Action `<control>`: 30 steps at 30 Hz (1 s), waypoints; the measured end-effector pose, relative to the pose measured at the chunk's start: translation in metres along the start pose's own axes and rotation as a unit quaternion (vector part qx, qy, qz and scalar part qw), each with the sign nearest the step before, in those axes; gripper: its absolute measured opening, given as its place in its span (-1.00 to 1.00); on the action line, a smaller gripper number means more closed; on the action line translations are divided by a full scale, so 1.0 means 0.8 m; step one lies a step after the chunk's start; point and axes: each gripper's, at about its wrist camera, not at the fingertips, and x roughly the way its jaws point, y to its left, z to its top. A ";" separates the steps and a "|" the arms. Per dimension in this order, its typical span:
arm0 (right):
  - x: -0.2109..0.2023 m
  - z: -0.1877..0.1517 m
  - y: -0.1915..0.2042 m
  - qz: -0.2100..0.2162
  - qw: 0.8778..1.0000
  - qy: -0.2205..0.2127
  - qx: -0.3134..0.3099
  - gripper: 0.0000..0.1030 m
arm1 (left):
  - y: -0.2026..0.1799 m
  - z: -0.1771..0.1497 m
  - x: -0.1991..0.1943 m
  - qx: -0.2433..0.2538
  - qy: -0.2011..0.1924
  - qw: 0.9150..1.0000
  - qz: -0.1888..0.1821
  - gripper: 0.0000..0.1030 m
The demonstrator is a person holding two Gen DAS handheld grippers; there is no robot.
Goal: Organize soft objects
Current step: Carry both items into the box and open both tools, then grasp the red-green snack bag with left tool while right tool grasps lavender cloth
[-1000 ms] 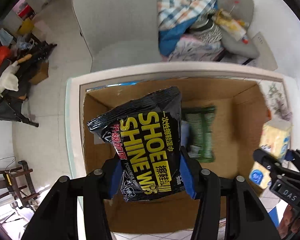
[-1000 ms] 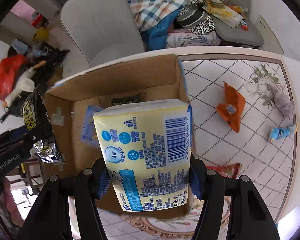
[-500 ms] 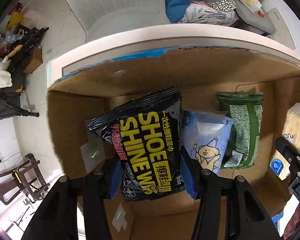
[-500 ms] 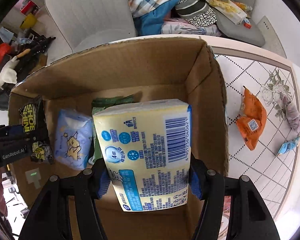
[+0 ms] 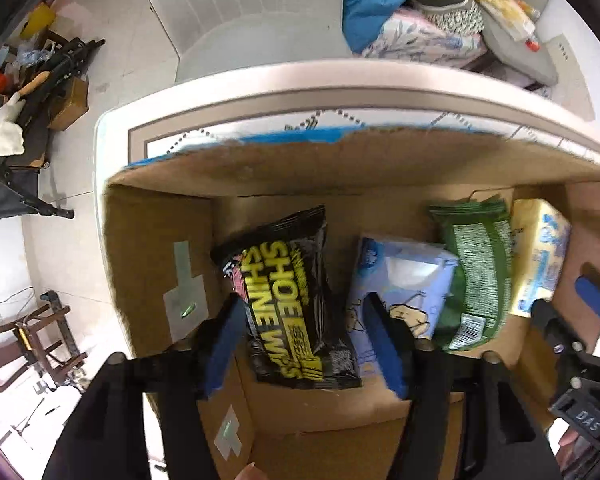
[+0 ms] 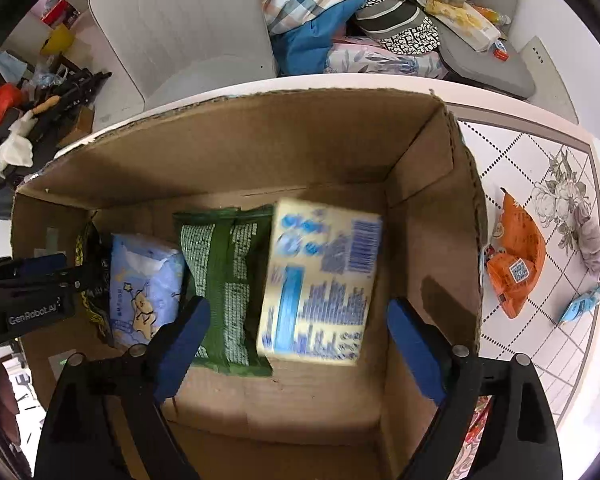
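Cardboard box (image 6: 236, 148) holds four soft packs: glossy black wipes (image 5: 288, 304), yellow tissue brick (image 6: 320, 280); left gripper (image 5: 304, 344), right gripper (image 6: 296, 340) gape empty.

Both wrist views look steeply down, close, into one cardboard box (image 5: 340, 168).

A matt brown cardboard box (image 6: 236, 168) with rough, torn rims holds glossy plastic-film packs: a black shoe-wipes pouch (image 5: 292, 304), a pale blue wipes pack (image 6: 144, 276), a green packet (image 6: 224, 280) and a yellow tissue pack (image 6: 320, 280). At right of frame, a crinkled orange wrapper (image 6: 518, 264) lies on smooth patterned tabletop (image 6: 540, 160).
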 end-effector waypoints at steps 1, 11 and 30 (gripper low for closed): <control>0.000 -0.001 -0.002 0.004 1.000 0.003 0.001 0.79 | 0.001 -0.003 -0.005 -0.002 -0.006 1.000 -0.002 0.22; -0.042 -0.051 0.007 0.007 0.999 -0.008 -0.032 1.00 | 0.005 -0.080 -0.077 -0.020 -0.093 0.995 -0.021 0.98; -0.201 -0.187 -0.008 0.029 0.995 -0.087 -0.048 1.00 | -0.011 -0.247 -0.181 -0.053 -0.195 0.979 -0.030 0.98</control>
